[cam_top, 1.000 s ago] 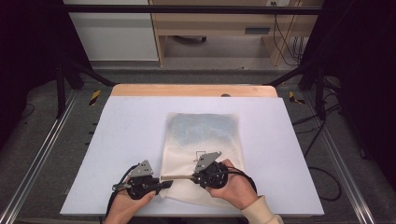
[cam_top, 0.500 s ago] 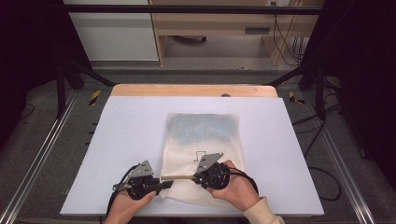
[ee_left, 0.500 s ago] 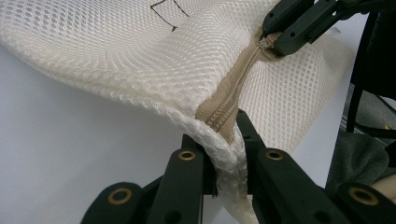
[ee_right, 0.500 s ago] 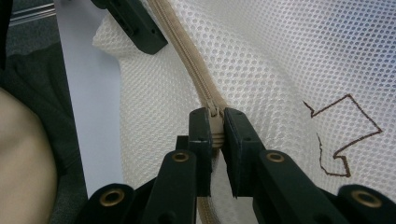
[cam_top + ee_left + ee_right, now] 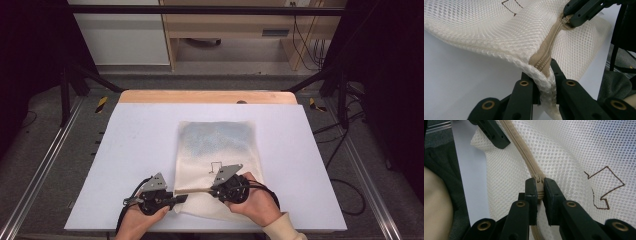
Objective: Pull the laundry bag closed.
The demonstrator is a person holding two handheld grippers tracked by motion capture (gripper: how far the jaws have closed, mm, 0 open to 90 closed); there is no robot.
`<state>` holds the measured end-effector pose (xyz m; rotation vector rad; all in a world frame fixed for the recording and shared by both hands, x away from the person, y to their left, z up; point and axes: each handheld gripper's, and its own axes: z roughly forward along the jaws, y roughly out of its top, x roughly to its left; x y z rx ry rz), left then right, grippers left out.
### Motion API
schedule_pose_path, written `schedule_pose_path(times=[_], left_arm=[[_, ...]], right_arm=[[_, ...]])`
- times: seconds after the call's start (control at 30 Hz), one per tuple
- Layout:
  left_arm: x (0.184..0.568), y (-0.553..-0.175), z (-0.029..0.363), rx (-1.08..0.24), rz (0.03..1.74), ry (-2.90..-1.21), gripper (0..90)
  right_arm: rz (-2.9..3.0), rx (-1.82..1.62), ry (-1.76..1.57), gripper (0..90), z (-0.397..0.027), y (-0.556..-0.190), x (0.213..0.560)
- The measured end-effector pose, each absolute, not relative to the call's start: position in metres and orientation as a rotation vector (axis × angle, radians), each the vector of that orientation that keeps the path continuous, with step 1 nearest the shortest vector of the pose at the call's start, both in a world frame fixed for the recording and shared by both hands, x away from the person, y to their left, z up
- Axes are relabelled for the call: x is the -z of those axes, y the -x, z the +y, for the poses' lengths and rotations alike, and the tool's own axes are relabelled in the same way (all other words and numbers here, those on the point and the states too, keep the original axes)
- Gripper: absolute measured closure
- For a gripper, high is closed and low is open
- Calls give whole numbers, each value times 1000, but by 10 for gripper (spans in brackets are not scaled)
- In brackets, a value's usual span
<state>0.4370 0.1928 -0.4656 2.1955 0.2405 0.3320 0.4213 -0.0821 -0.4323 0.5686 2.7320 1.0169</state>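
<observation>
A cream mesh zip bag [image 5: 217, 150] lies flat on the white table [image 5: 130, 150], with something bluish-grey inside its far half. A tan zipper [image 5: 195, 192] runs along its near edge, which is lifted off the table. My left gripper [image 5: 179, 198] is shut on the bag's near left corner at the zipper's end [image 5: 541, 72]. To its right, my right gripper [image 5: 214, 190] is shut on the zipper pull [image 5: 539, 185]. The left gripper view looks along the zipper [image 5: 549, 45] to the right gripper [image 5: 574, 15]. A brown arrow outline [image 5: 604, 187] is drawn on the mesh.
A wooden strip [image 5: 207, 96] lines the table's far edge. Metal rails [image 5: 45, 165] run along both sides, and cables [image 5: 345, 190] lie on the floor at the right. Bare tabletop stretches left and right of the bag.
</observation>
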Motion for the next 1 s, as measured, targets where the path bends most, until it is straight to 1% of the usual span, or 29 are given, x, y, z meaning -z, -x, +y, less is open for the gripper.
schedule_pose_path(times=[1.0], left_arm=[[466,-437,192,-335,242,-2198,836]], right_arm=[[2708,-1026,-618,822,-101,-420,432]])
